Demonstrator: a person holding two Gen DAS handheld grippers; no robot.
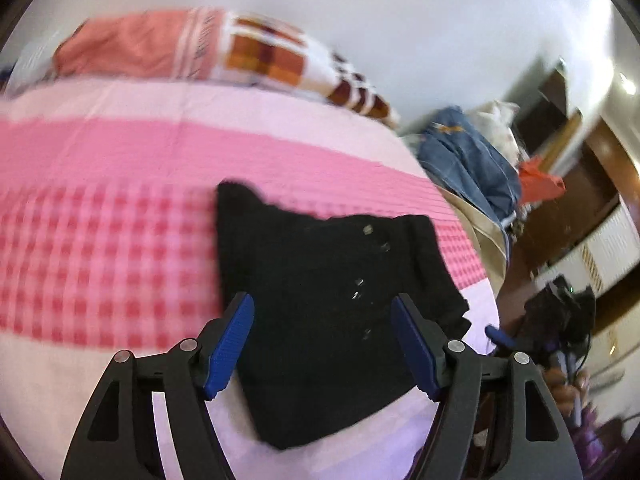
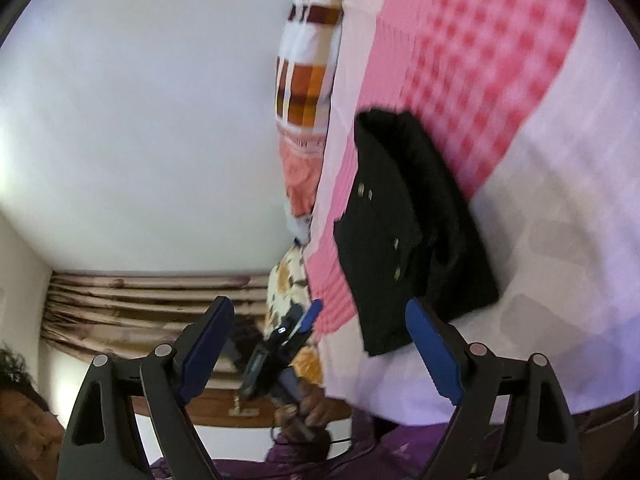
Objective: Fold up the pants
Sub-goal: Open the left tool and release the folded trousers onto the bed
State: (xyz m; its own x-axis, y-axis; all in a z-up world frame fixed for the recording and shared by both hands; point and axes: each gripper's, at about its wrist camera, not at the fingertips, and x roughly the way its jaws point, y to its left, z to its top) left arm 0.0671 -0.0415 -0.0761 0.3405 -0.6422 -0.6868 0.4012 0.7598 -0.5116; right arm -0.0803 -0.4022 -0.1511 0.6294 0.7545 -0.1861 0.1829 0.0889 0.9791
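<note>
The black pants (image 1: 320,280) lie folded into a compact block on the pink checked bedsheet (image 1: 120,208), metal studs showing on top. My left gripper (image 1: 320,304) hovers over their near part, jaws open, pads apart from the cloth. The right wrist view is rolled sideways and shows the pants (image 2: 400,220) right of centre. My right gripper (image 2: 320,306) stands open and holds nothing, with the pants' near edge behind its right finger. A hand holds the left gripper, and one of its blue fingers (image 2: 313,312) shows there.
A salmon pillow (image 1: 132,44) and an orange checked pillow (image 1: 272,56) lie at the bed's far side. A heap of clothes with blue jeans (image 1: 468,160) sits off the bed's right edge. Brown curtains (image 2: 140,300) hang beyond.
</note>
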